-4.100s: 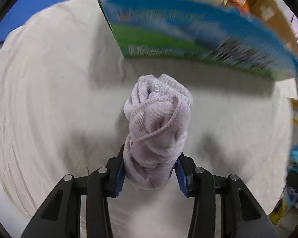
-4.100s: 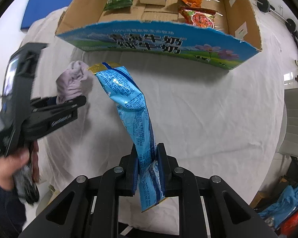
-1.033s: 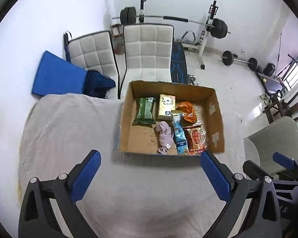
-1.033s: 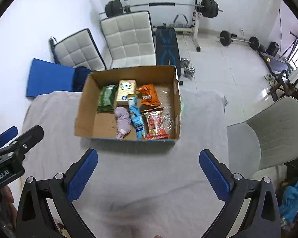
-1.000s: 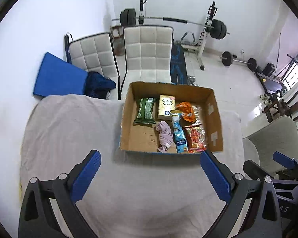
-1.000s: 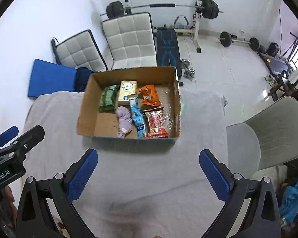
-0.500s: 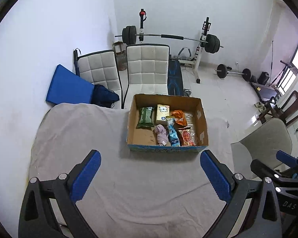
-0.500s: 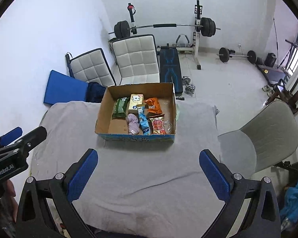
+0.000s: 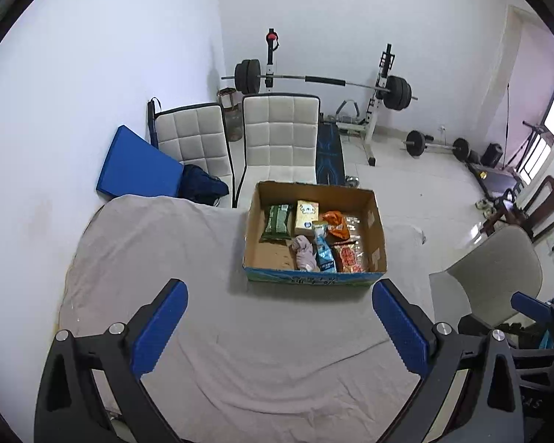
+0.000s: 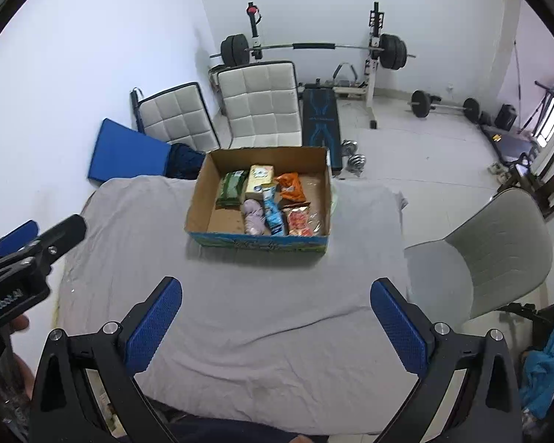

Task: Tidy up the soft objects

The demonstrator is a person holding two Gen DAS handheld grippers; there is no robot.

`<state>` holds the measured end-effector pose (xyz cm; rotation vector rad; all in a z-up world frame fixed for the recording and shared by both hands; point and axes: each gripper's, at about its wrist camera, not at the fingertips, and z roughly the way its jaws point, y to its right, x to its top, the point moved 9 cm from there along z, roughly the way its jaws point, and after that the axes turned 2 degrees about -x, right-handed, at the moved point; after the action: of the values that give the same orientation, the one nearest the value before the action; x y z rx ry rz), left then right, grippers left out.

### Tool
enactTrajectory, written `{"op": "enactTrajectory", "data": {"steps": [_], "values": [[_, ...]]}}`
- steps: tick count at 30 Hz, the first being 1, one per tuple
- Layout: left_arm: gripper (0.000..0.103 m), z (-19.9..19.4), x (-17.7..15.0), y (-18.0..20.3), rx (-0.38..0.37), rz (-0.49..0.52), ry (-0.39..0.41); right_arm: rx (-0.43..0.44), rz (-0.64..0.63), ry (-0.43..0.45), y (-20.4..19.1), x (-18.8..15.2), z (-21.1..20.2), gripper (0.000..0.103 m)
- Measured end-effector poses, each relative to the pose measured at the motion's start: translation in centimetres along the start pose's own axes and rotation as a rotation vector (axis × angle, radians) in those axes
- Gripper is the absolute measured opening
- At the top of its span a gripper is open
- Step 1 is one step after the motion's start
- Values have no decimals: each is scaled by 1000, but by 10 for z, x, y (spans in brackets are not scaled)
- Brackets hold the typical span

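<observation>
A cardboard box point(image 9: 377, 234) stands on the cloth-covered table point(image 9: 166, 258); it also shows in the right wrist view point(image 10: 197, 199). Inside lie a lilac sock point(image 9: 303, 253), a blue snack bag point(image 9: 324, 251), a green packet point(image 9: 277, 220), a yellow carton point(image 9: 306, 212), an orange packet point(image 9: 335, 223) and a red packet point(image 9: 350, 258). The sock point(image 10: 254, 217) and blue bag point(image 10: 273, 212) show in the right wrist view too. My left gripper point(image 9: 279, 328) is open and empty, high above the table's near side. My right gripper point(image 10: 275, 323) is open and empty, likewise held back.
Two white padded chairs point(image 9: 280, 140) and a blue mat point(image 9: 136, 168) stand behind the table. A grey chair point(image 10: 498, 258) is at the right. A barbell rack point(image 9: 321, 85) and weights stand by the far wall. The left gripper's body point(image 10: 26, 258) shows at left.
Earlier the left gripper held the sock and the right held the blue bag; both now lie in the box. Both grippers have pulled up and back, so the box looks smaller.
</observation>
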<state>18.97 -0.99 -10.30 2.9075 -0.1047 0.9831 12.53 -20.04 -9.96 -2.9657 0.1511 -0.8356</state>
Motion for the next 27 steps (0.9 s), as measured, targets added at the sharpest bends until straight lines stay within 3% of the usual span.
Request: {"op": "enactTrajectory", "data": {"steps": [9, 27], "values": [[103, 12, 9, -1, 25, -1, 26, -74, 28, 52, 14, 26, 11, 103], [103, 34, 18, 5, 27, 21, 18, -109, 32, 68, 28, 59, 34, 103]]}}
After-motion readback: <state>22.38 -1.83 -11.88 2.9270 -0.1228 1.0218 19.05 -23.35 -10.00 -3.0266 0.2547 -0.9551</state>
